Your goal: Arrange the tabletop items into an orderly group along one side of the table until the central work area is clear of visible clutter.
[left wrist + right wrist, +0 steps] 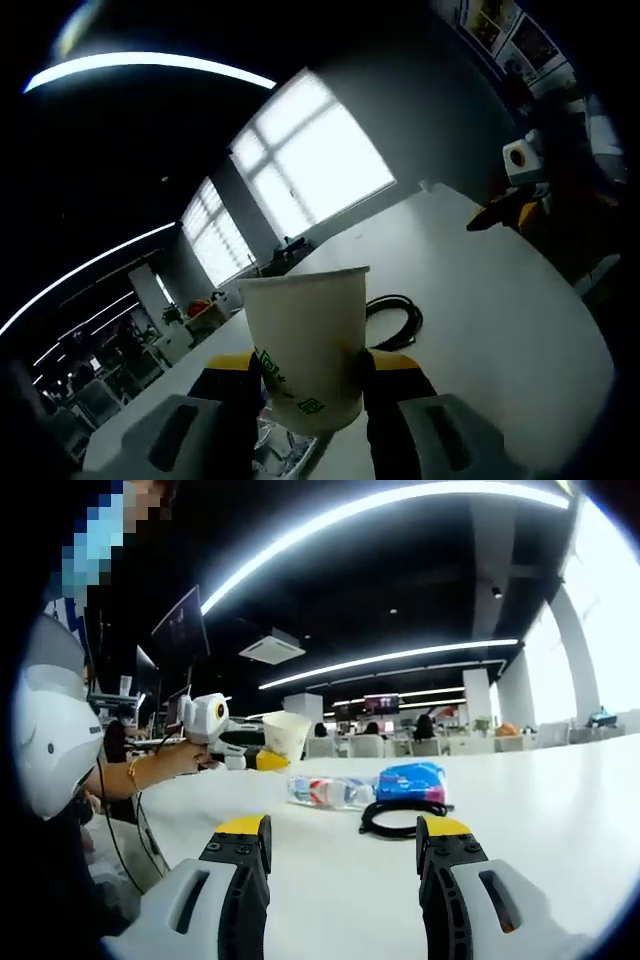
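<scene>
One paper cup (308, 345), white with green print low on its side, sits upright between the left gripper (312, 385) jaws, which are clamped against its two sides and hold it above the white table (500, 320). In the right gripper view the same cup (286, 733) shows at the far left end of the table (560, 820), in that gripper (262, 750) held by a person's hand (170, 762).

Past the cup lies one coil of black cable (396, 318), flat on the tabletop. In the right gripper view the cable (404, 816) is nearest, with one blue packet (412, 780) just behind it and one clear plastic bottle (330, 791) lying on its side to the packet's left. The bottle's label is too blurred to read.

The right gripper (343, 852) hangs over the near table edge, jaws wide apart with nothing between them; it also shows far right in the left gripper view (512, 212), small and partly cut off.
</scene>
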A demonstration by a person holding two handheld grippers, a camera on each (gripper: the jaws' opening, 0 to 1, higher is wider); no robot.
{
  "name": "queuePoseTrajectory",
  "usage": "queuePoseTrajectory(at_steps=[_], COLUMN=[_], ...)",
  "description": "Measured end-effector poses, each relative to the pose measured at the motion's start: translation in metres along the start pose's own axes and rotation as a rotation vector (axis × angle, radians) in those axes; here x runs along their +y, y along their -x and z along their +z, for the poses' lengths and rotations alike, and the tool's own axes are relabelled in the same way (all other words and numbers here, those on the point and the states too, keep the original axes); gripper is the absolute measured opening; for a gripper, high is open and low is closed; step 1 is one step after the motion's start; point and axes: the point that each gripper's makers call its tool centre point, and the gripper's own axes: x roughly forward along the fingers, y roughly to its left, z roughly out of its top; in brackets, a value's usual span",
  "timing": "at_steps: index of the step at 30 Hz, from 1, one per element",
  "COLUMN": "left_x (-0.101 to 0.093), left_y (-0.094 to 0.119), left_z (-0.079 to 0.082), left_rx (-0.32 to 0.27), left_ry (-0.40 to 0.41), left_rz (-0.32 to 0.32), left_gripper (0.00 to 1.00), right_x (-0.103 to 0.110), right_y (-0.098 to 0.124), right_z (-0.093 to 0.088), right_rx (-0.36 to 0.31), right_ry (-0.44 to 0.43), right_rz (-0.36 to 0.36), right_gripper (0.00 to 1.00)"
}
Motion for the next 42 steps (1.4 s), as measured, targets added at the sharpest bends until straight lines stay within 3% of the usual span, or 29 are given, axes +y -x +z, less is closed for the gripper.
queuePoseTrajectory(at_steps=[6, 13, 28, 31, 36, 37, 42], left_x=[0.01, 0.036, 0.05, 0.06, 0.08, 0.084, 0.086], left_y=[0.004, 0.017, 0.027, 0.032, 0.037, 0.04, 0.04], left_z=[-0.005, -0.019, -0.03, -0.033, -0.057, -0.059, -0.063], left_rx=[-0.008, 0.003, 0.018, -0.019, 0.016, 0.013, 0.011], left_ry=[0.033, 0.092, 0.085, 0.119, 0.187, 0.186, 0.183], left_rz=[0.041, 0.146, 0.216, 0.248, 0.313, 0.34, 0.352], left_gripper=[0.39, 0.39, 0.39, 0.39, 0.39, 0.39, 0.39], right_x=[0.001, 0.003, 0.009, 0.011, 0.013, 0.013, 0.012], right_y=[-0.001, -0.003, -0.005, -0.006, -0.007, -0.007, -0.006], right_z=[-0.001, -0.001, -0.001, -0.001, -0.001, -0.001, -0.001], right_rx=[0.003, 0.004, 0.013, 0.019, 0.021, 0.026, 0.029], right_ry=[0.0, 0.002, 0.008, 0.02, 0.027, 0.032, 0.043], right_rz=[0.003, 0.008, 0.024, 0.028, 0.036, 0.038, 0.031], right_gripper=[0.56, 0.56, 0.56, 0.56, 0.56, 0.56, 0.56])
